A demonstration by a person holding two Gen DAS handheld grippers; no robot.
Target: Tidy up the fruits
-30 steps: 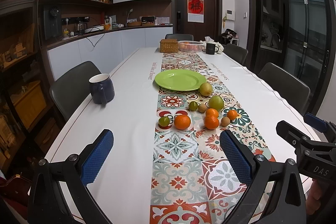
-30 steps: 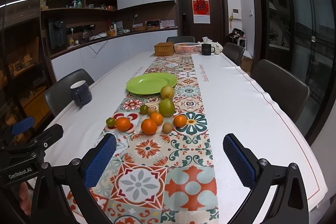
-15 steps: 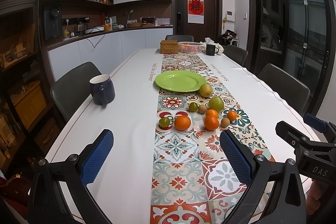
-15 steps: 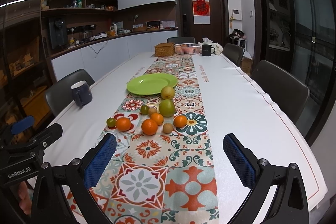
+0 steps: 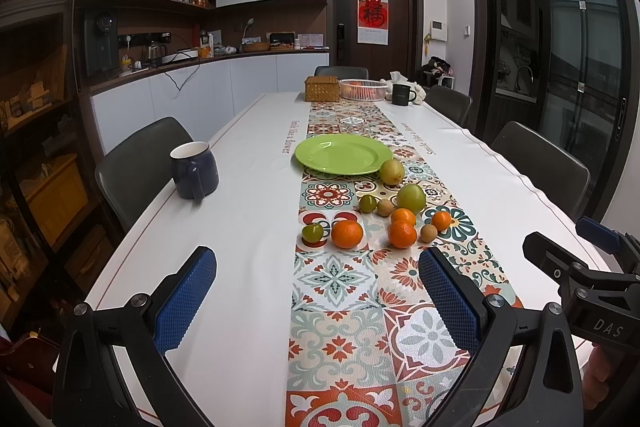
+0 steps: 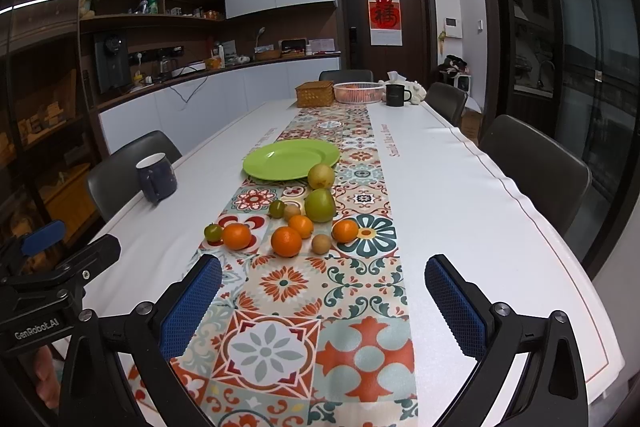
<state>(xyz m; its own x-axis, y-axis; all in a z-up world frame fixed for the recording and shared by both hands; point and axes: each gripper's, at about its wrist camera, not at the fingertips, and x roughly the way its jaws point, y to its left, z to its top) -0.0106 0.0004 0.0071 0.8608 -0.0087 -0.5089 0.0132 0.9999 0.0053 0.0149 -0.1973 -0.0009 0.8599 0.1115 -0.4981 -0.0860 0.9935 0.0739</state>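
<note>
An empty green plate [image 5: 340, 155] [image 6: 291, 159] lies on the patterned runner [image 5: 340, 307]. Just nearer than it sit loose fruits: a yellow pear [image 5: 392, 171], a green apple [image 5: 411, 198] [image 6: 320, 205], several oranges [image 5: 347, 233] [image 6: 286, 241], small green fruits [image 5: 313, 232] and small brown ones [image 5: 429, 233]. My left gripper [image 5: 316, 267] hovers open over the near table, short of the fruit, with nothing between its blue pads. My right gripper [image 6: 324, 275] is likewise open and empty, a little to the right; each gripper shows at the edge of the other's view.
A dark blue mug [image 5: 194, 171] stands on the white tablecloth at the left. At the far end are a wicker box [image 5: 322, 89], a white basket [image 5: 362, 89] and a black mug [image 5: 402, 95]. Dark chairs [image 5: 136, 163] line both long sides.
Both views have crept slightly forward toward the fruit. The fruits and plate have not moved, and both grippers stay open.
</note>
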